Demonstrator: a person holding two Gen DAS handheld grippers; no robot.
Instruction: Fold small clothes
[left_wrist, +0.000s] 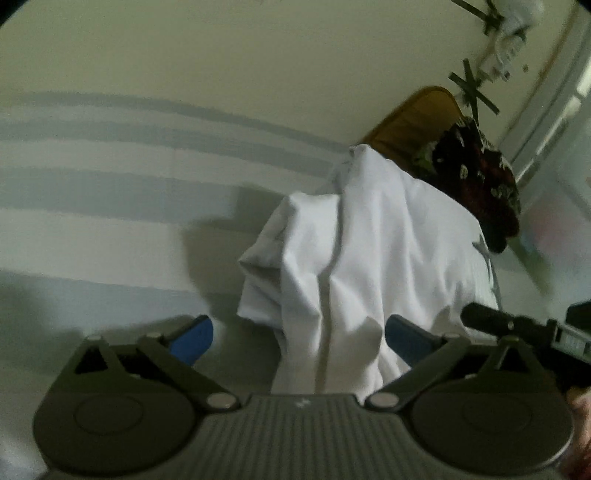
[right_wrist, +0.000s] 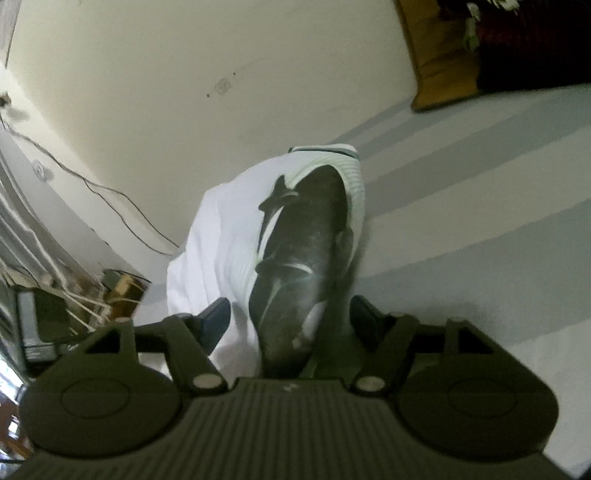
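A white garment lies bunched on the striped bed sheet. In the left wrist view its near end runs down between the blue fingers of my left gripper, whose jaws stand wide apart. The right wrist view shows the garment's other side with a large black print. The cloth passes between the fingers of my right gripper, which also stand apart. Whether either gripper pinches the cloth is hidden. The right gripper's body shows at the left view's right edge.
A dark patterned cloth lies on a mustard-yellow pillow at the head of the bed, against the cream wall. Cables run down the wall to clutter beside the bed.
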